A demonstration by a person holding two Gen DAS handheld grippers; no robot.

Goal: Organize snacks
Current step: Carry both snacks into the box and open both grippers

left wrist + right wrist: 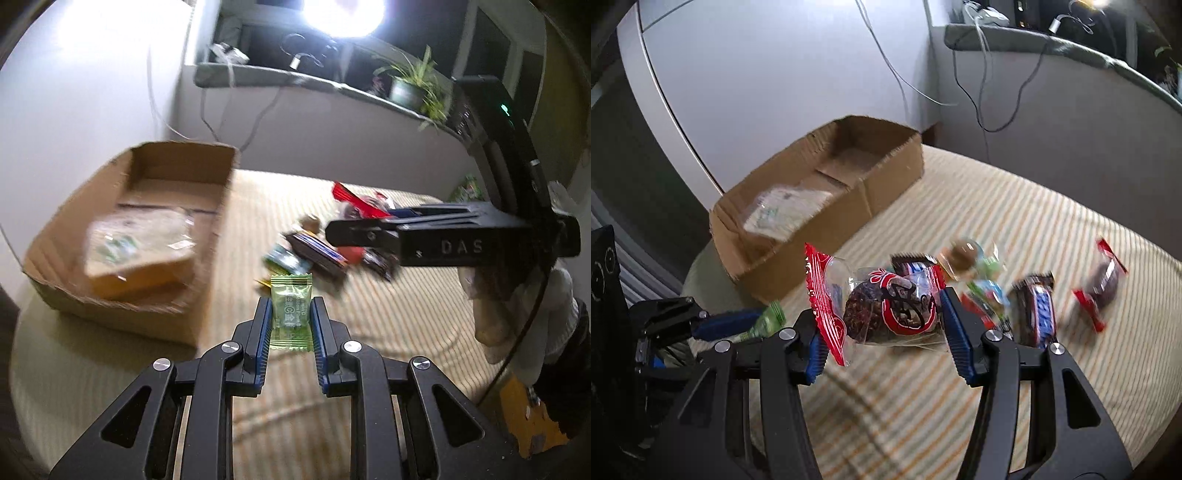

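My left claw (290, 317) pinches the green candy (290, 312); my right claw (882, 325) clamps a crinkly red-and-clear snack packet (886, 306) that could slip before reaching the cardboard box (827, 221).

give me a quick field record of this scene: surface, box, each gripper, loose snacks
surface: striped cloth
box: open cardboard box, one pale packet inside
left gripper: shut on green candy
right gripper: shut on red-and-clear packet
loose snacks: blue-and-brown bar, red-ended packet and others on the cloth beside the box
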